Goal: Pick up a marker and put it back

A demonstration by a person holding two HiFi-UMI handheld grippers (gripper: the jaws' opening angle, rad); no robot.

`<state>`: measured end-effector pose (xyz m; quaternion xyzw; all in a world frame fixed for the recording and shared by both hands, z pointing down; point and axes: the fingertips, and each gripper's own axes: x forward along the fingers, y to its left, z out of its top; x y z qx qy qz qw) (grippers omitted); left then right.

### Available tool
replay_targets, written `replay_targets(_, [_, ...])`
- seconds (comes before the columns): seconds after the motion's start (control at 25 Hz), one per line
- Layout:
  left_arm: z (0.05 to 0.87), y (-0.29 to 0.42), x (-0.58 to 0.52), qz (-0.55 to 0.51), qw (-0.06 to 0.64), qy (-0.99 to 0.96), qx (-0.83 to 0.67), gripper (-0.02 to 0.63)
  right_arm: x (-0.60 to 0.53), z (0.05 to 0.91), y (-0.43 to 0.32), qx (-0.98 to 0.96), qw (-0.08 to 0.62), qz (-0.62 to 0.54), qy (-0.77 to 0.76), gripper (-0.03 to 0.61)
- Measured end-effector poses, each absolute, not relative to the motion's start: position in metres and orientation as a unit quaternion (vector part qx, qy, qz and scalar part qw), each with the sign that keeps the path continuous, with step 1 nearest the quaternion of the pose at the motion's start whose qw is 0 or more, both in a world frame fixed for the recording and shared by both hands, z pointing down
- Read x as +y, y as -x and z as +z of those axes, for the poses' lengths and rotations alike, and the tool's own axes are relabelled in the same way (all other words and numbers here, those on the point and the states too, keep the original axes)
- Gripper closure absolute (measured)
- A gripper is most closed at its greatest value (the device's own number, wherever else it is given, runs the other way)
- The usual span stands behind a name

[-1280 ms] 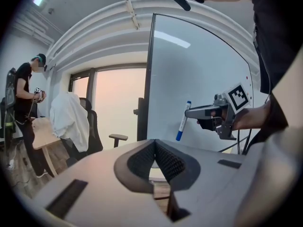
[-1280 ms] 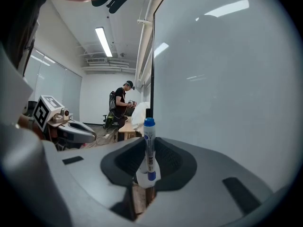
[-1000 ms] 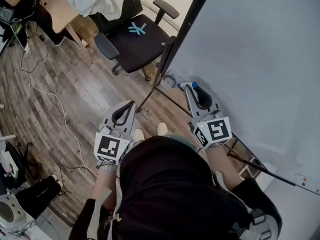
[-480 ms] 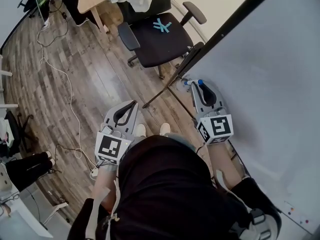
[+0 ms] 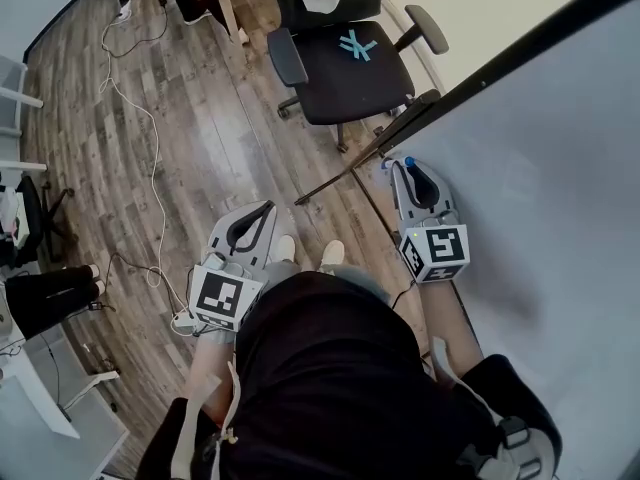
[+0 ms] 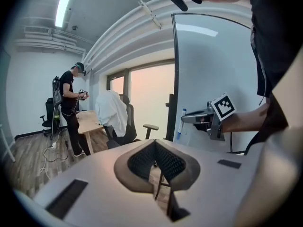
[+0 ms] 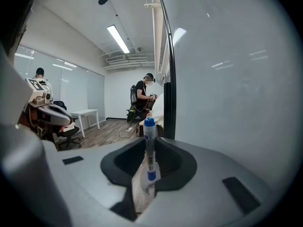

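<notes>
- Marker (image 7: pixel 149 143) is clamped upright in right gripper (image 5: pixel 412 168), with whiteboard (image 5: pixel 540 198) at 3 o'clock.
- Pickup is judged done; putting back is left.
- Left gripper (image 5: pixel 262 211) is closed on nothing.

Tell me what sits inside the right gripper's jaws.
A white marker with a blue cap stands upright, clamped by the right gripper. The pads cover its gripped sides; its bottom end is unclear.

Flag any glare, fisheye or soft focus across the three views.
Head view: even light, sharp, no glare on the whiteboard. Left gripper view: heavy fisheye, dark corners, window blown out. Right gripper view: fisheye too, ceiling light glints on the whiteboard; marker fairly sharp.
</notes>
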<state>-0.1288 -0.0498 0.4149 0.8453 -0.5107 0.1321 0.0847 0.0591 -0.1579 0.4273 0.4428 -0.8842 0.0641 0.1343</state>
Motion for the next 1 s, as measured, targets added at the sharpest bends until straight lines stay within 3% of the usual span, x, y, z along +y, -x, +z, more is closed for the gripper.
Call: replay_targets(1.0, [0.431,0.145,-0.029,0.133,0.123,-0.812,-0.554,0.606,-0.160,0.473,-0.040,-0.888,0.206,0.056,-0.407,0.499])
